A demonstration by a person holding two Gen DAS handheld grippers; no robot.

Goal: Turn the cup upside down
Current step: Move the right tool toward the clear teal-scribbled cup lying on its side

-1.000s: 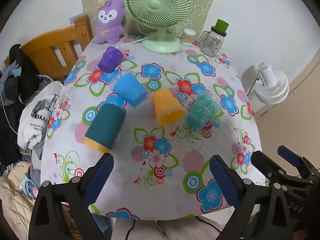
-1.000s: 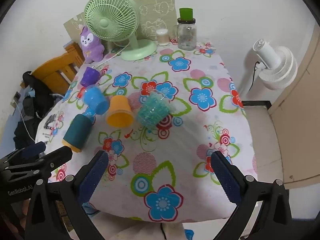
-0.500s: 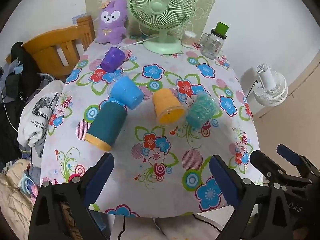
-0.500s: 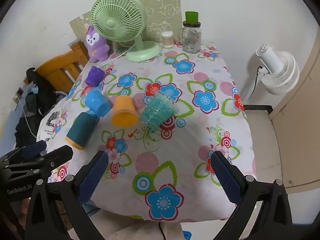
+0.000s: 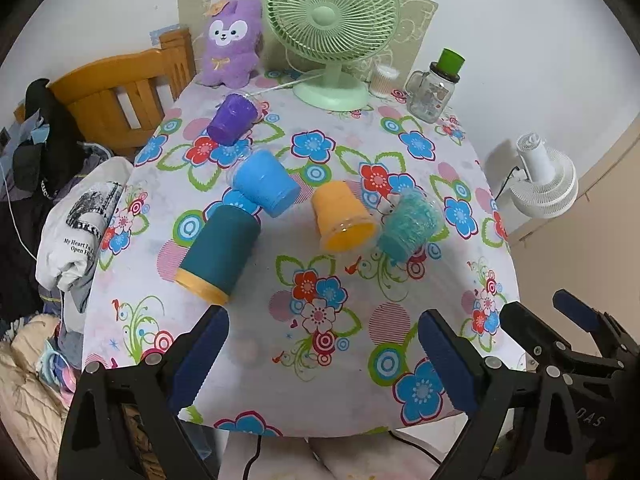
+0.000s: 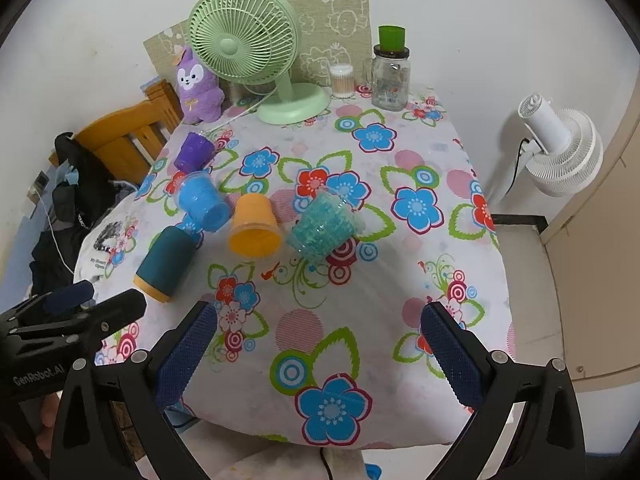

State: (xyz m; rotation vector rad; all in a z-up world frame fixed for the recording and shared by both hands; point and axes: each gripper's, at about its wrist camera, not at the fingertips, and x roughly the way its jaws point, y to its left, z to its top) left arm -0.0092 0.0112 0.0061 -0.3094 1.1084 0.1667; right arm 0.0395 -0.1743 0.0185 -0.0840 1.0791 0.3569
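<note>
Several cups lie on their sides on the flowered tablecloth (image 5: 320,320): a dark teal cup with an orange rim (image 5: 218,256) (image 6: 164,264), a blue cup (image 5: 266,188) (image 6: 202,202), an orange cup (image 5: 342,216) (image 6: 254,226), a clear cup of teal beads (image 5: 408,224) (image 6: 322,228) and a purple cup (image 5: 232,120) (image 6: 194,152). My left gripper (image 5: 324,356) is open and empty above the table's near edge. My right gripper (image 6: 318,356) is open and empty too, to the right of the left one.
A green desk fan (image 5: 332,28), a purple plush rabbit (image 5: 230,40), a glass jar with a green lid (image 5: 434,88) and a small white container (image 5: 382,80) stand at the back. A wooden chair (image 5: 116,96) with clothes is left. A white floor fan (image 6: 560,148) is right.
Both grippers have drawn back and risen a little, so more of the table and back wall shows. The cups have not moved. Both grippers stay open.
</note>
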